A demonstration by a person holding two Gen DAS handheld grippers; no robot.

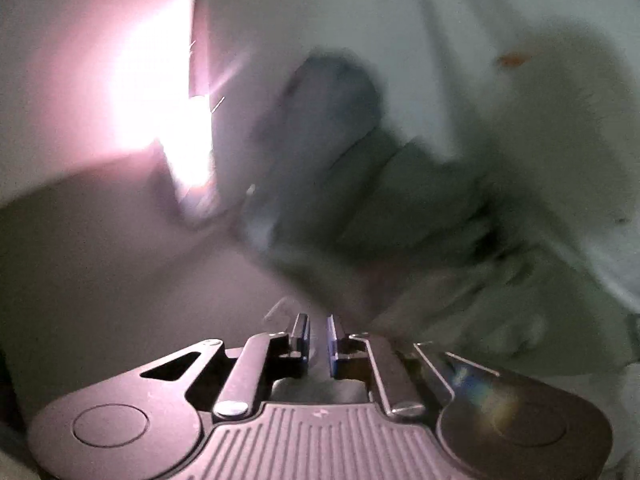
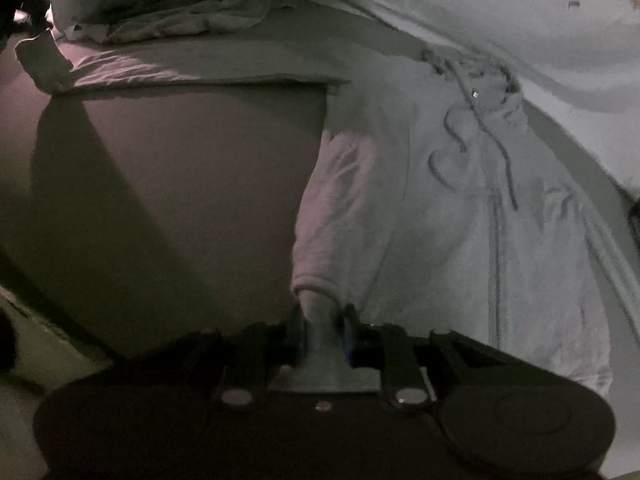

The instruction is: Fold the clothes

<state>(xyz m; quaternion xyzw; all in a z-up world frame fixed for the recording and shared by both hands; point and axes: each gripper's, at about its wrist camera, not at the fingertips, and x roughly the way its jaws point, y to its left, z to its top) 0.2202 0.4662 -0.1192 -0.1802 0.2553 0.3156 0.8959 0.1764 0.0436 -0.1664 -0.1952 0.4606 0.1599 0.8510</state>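
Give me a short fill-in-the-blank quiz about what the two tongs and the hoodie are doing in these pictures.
1. The right tongs are shut on the hoodie's ____.
2. The left tongs hold ____.
3. The hoodie's drawstrings lie ____ on its chest.
4. Crumpled clothes sit in a ____ at the far end.

Missing words: sleeve cuff; nothing; loose; pile

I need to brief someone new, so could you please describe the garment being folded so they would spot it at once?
Start at the flat bed surface. On its right lies a pale fleecy hoodie, front up, with dangling drawstrings. Unlike the crumpled clothes pile at the far end, it is spread out, and the right gripper pinches its sleeve cuff.
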